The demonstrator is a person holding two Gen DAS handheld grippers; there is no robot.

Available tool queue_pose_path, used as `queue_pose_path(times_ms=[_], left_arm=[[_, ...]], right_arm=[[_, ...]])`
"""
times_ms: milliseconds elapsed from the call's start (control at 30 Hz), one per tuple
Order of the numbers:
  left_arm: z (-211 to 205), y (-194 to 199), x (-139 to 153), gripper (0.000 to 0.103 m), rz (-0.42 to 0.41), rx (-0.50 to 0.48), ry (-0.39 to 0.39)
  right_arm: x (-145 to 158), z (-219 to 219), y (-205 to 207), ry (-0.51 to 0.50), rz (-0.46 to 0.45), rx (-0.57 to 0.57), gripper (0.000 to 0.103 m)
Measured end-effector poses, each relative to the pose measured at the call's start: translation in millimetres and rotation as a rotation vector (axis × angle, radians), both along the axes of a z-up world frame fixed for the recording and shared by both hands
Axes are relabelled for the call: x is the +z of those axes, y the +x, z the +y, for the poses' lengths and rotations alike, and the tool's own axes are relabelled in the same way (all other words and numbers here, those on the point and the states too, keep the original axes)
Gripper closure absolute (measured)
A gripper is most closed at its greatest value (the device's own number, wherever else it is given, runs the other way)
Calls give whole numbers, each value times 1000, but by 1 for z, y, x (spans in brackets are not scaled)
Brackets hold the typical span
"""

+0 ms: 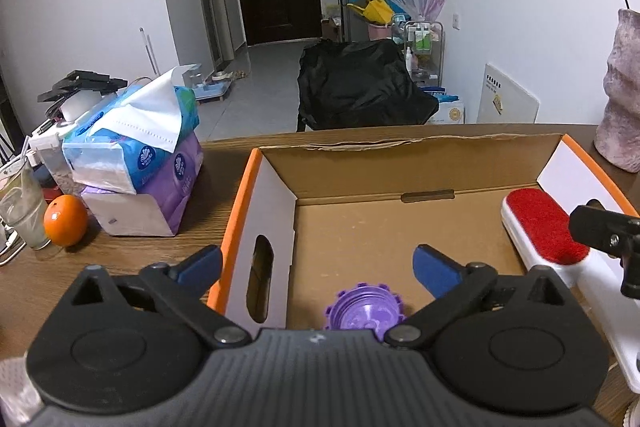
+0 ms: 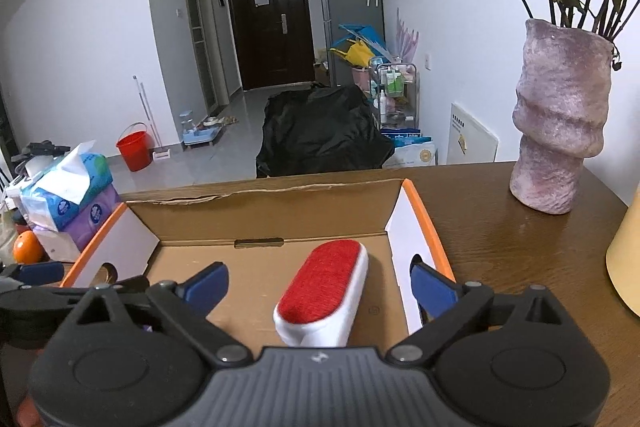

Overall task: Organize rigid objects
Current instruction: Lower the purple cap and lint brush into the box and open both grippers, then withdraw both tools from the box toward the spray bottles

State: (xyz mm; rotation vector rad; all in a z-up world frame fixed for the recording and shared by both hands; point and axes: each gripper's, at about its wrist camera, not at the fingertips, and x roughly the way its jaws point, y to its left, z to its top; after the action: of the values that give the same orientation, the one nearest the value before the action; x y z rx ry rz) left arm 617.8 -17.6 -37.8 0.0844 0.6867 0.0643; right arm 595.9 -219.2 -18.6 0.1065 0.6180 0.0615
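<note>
Lint brush (image 2: 324, 287), white body with its red pad facing up, lies inside the open cardboard box (image 2: 256, 203) toward its right wall, and the right tongs (image 2: 320, 287) hang directly over its near end with both blue tips spread wide, gripping nothing; the brush looks set down along the wall, I'd say to leave the middle of the floor free for more. Over on the other side, the left tongs (image 1: 320, 267) are parted just as wide, straddling the box's left wall, one tip outside over the tabletop (image 1: 120, 255) and one inside. Right below them sits a purple ridged cap (image 1: 366, 311) on the cardboard floor at the near edge, partly hidden by the tool's body, so whether it touches the near wall I can't tell. Both pieces rest in the box, apart from each other, which reads like two drops done. Outside on the wood stand tissue packs (image 1: 136, 143), an orange (image 1: 65, 220) and a mauve vase (image 2: 560, 127), none of them near either tool.
</note>
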Motion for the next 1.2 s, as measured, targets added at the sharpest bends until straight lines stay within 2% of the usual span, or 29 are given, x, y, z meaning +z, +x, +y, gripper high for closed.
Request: queue_pose_path(times_ms=[267,333,633,1200], left_arm=[[-3,-5,4,0,-2,-24,13],[-7,-9,9,0,-18,-26,35],[-8,-34,36,0,-43,-26,46],[5,-140,70,0,-81,-18,-13]], right_arm=[[8,-5,-12,6,-35,-12,1],[11,-6,-18,9,-47,-11,0],[28,-12,-56,29,-98,-10,0],[56,-10,-168,24,-155,14,0]])
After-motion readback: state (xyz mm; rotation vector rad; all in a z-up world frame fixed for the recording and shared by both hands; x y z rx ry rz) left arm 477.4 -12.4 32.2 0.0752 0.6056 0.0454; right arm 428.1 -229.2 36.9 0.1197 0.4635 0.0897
